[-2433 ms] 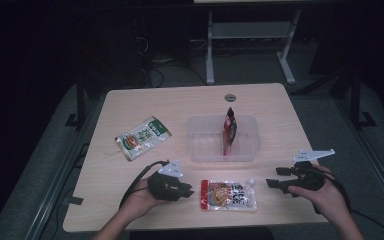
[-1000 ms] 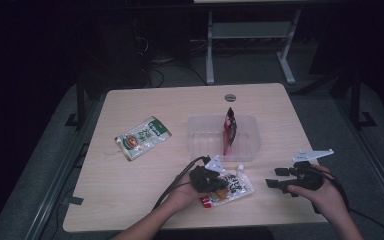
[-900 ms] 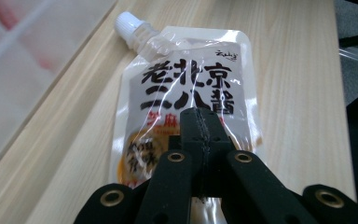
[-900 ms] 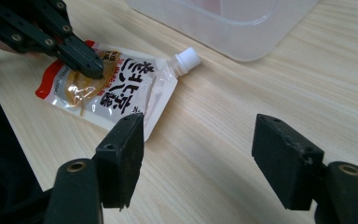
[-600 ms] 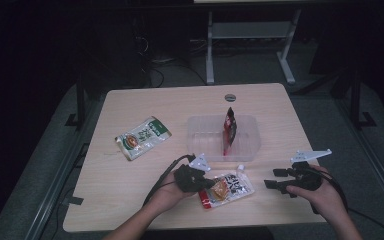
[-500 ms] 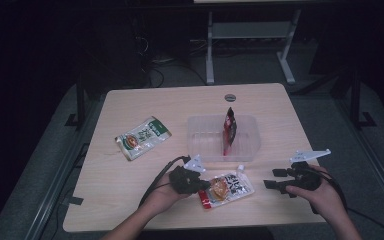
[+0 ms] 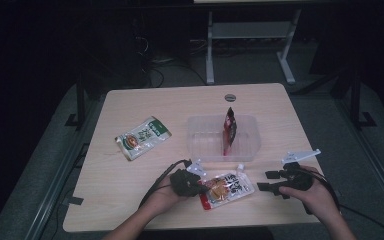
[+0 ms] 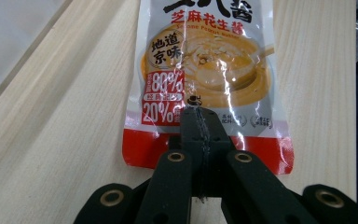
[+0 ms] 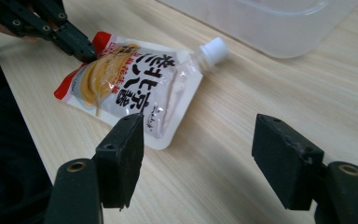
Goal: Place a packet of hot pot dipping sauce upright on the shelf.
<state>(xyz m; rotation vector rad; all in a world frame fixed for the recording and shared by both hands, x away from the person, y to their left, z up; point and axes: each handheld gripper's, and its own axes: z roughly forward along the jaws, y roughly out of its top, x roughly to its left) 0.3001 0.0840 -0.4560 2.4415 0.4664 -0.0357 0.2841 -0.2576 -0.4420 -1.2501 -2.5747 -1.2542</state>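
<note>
A sauce pouch [image 7: 228, 188] with a red base and a white cap lies flat near the table's front edge. My left gripper [image 7: 199, 187] is shut, and its tips rest on the pouch's red end. In the left gripper view the closed jaws [image 8: 199, 122] lie over the pouch [image 8: 209, 60]; I cannot tell if any film is pinched. My right gripper [image 7: 267, 181] stands open to the right of the pouch, apart from it. In the right gripper view the pouch [image 9: 130, 88] lies beyond my right gripper [image 9: 200, 163], with the left gripper [image 9: 81, 49] at its far corner.
A clear plastic tub [image 7: 200, 125] sits mid-table behind the pouch with a dark red packet [image 7: 228, 130] standing in it; its wall [image 9: 270, 23] is close to the cap. A green-and-white pouch [image 7: 142, 137] lies at the left. A round grommet [image 7: 230, 97] is at the back.
The left hand reached onto the pouch, then drew back left to its red end. The pouch turned, its cap end now pointing up and right. The right gripper stayed put.
</note>
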